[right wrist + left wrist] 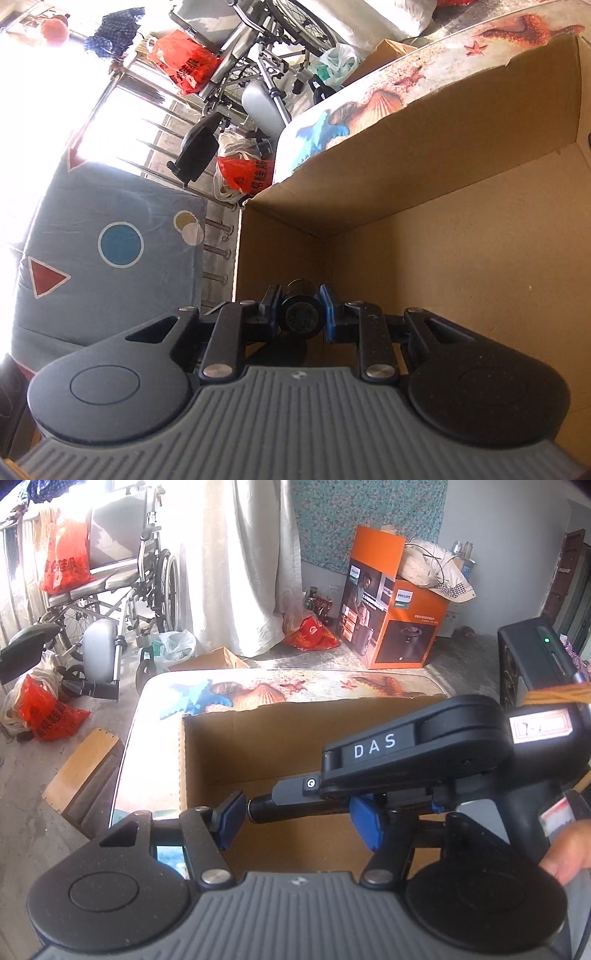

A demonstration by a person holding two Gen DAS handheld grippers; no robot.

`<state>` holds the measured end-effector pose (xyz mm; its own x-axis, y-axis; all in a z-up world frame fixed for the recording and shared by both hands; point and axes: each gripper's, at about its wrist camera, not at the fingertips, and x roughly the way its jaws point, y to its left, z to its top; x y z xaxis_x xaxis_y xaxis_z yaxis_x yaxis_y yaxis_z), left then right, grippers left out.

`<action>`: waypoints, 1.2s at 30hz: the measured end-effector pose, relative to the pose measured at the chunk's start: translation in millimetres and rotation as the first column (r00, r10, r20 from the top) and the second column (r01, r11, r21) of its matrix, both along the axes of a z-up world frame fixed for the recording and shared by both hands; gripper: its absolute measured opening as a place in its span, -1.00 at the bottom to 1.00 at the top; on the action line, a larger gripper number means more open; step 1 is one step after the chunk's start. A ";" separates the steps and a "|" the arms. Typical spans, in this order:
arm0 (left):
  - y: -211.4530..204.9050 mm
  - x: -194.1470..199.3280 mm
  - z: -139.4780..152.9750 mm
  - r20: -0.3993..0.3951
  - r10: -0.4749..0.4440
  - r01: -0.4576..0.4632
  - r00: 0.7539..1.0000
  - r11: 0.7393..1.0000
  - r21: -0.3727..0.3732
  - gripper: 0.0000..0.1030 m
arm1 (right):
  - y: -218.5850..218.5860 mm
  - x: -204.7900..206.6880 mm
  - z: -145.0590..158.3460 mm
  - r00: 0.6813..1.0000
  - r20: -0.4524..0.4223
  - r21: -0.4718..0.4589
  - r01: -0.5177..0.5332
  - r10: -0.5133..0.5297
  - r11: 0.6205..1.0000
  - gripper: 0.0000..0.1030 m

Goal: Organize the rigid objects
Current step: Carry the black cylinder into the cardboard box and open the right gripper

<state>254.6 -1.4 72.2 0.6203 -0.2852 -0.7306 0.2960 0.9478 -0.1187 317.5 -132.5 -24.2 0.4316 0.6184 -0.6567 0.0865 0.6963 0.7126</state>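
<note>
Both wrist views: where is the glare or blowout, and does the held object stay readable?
Left wrist view: window light blows out the upper left and washes the near left of the table; the black cylinder stays readable. Right wrist view: the left edge is overexposed, but the cylinder in the right gripper stays clear inside the cardboard box; fisheye bends straight edges.

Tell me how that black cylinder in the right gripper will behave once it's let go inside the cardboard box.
The black cylinder looks rigid: the right gripper clamps it with no visible bending. Its round body would probably roll on the flat floor of the cardboard box if laid on its side. The surface looks smooth, so it may slip if the grip loosens. Weight cannot be judged.
</note>
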 end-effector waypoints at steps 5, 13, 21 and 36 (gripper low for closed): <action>17.8 5.5 -3.3 0.000 0.038 -0.038 0.999 0.999 -0.017 0.28 | 21.6 26.6 -17.0 0.998 -0.066 -0.034 -0.005 0.002 0.999 -0.59; 44.5 -2.6 6.1 0.014 0.062 -0.061 0.998 0.996 -0.057 0.33 | 51.7 48.1 -33.4 0.977 -0.190 -0.085 -0.117 0.099 0.990 -0.55; 65.1 -19.2 15.2 0.045 0.086 -0.081 0.995 0.990 -0.114 0.39 | 84.3 75.8 -49.1 0.953 -0.265 -0.158 -0.195 0.148 0.968 -0.52; 77.3 -73.4 26.3 0.101 0.089 -0.073 0.991 0.986 -0.151 0.42 | 47.8 44.5 12.8 0.995 -0.054 -0.136 -0.094 0.088 0.986 0.03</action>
